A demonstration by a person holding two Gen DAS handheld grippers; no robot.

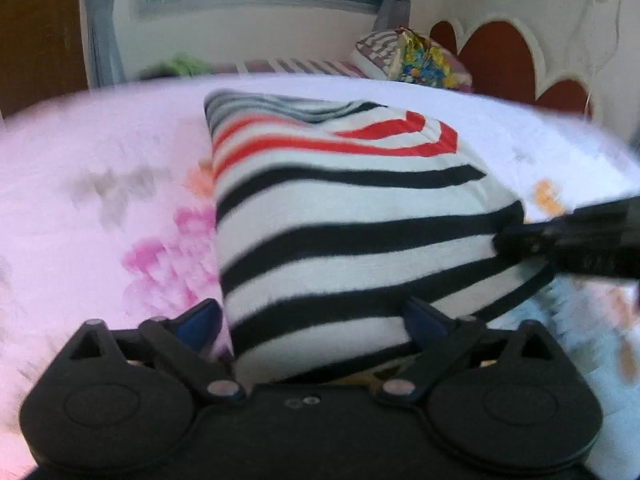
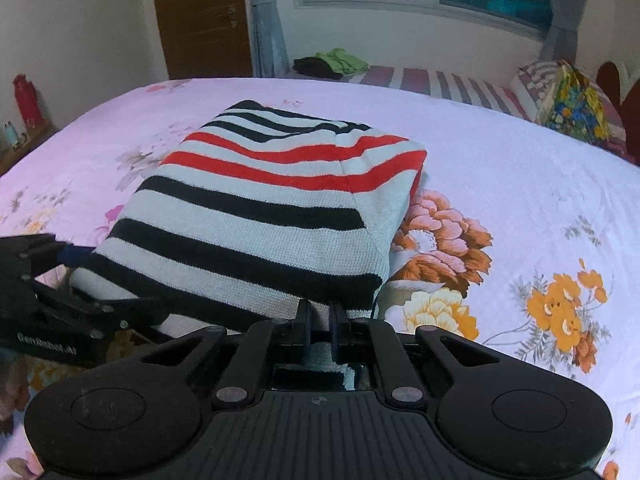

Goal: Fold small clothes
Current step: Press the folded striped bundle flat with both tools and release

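Striped sweater [image 2: 264,216]: a knit in black, white and red bands, folded into a compact block and lying on the bed [image 2: 500,168], near the middle of the floral sheet, its near hem raised toward both cameras.

Right gripper [image 2: 320,320]: its fingers are closed tight on the sweater's near hem, white knit pinched between them. My reading is that this pinch keeps the fold's corner in place while the other side lets go.

Left gripper [image 1: 316,320]: fingers spread as wide as they go. The sweater's near-left corner sits between them, but the blue pads do not press it, so this side looks released.

Why so held: both grippers sit at the near edge, one at each corner, which suits laying a folded half down evenly. The step appears close to done.

Edges: the sweater's left side and right side run straight and fairly parallel. The far end rumples slightly where layers stack. The near hem is not yet flat on the sheet.

Open room: bare sheet lies wide on both sides and beyond the sweater. A patterned pillow [image 2: 572,100] at the headboard and green and dark clothes [image 2: 332,62] on the farther striped bed are well apart. The two grippers are near one another, the only tight spot.
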